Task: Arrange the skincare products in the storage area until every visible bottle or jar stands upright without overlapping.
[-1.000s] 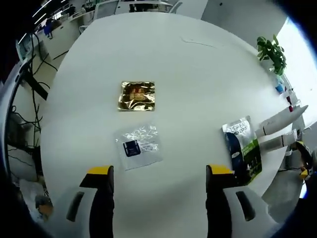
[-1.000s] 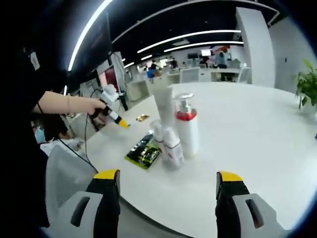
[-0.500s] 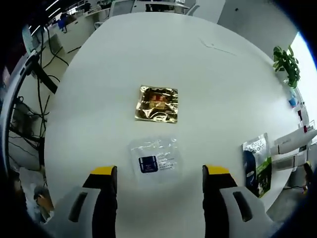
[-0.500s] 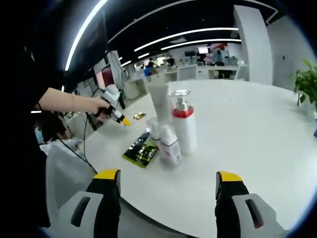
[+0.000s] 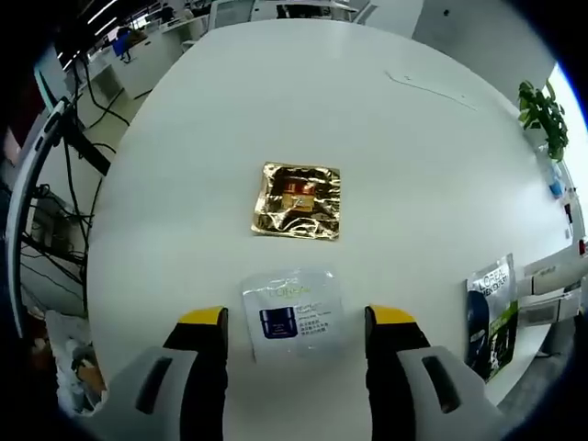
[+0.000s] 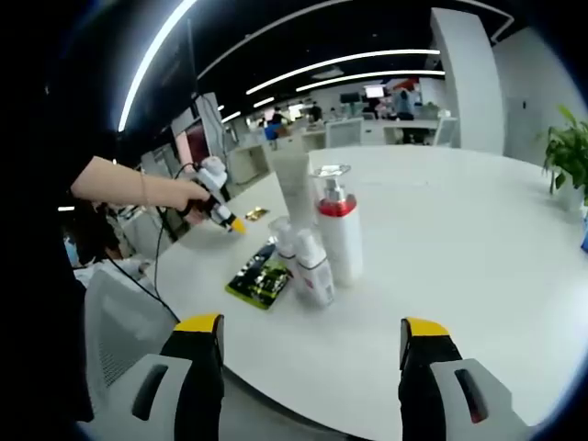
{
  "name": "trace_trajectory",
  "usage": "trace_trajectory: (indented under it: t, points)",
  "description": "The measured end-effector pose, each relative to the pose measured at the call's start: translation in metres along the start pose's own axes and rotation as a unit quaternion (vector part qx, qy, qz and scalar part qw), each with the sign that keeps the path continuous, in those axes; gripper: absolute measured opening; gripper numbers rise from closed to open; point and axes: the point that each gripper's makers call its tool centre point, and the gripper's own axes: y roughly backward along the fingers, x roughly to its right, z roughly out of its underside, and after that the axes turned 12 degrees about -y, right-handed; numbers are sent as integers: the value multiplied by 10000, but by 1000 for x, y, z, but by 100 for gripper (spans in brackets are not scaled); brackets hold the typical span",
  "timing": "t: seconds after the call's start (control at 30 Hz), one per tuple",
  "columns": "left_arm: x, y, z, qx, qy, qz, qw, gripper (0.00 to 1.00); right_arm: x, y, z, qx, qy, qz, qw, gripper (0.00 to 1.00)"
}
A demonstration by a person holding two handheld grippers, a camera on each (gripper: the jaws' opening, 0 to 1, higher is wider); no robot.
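Here the clear sachet (image 5: 293, 315) lies between the left gripper's (image 5: 295, 323) spread jaws, ungrasped

Left gripper (image 5: 294, 322) and right gripper (image 6: 312, 335): pale grey jaws, black inner faces, yellow tips

Bare table (image 5: 184, 165) surrounds the clear sachet (image 5: 292, 315) lying between the left gripper (image 5: 294, 323) tips.

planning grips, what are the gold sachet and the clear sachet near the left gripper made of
Gold sachet: likely metallic foil, glossy; it is crinkled with bright reflections. Clear sachet: seemingly thin transparent plastic film, shiny, with a dark blue printed label; the white table shows through it.
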Motion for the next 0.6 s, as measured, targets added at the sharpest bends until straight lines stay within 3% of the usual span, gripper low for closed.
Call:
trace_trajectory:
  t: [0.27,0.4,0.6]
  points:
    - [0,2,-2,94,42,-34,9999,50,-2,0,1,-34,25,-21,10000,81]
    - [2,4,-4,210,-6,-62,9998,35,-1,0,0,-23,-1,-24,10000,81]
    - [-2,1,-7,282,72,-89,9995,35,0,-1,1,-31,15,-16,10000,81]
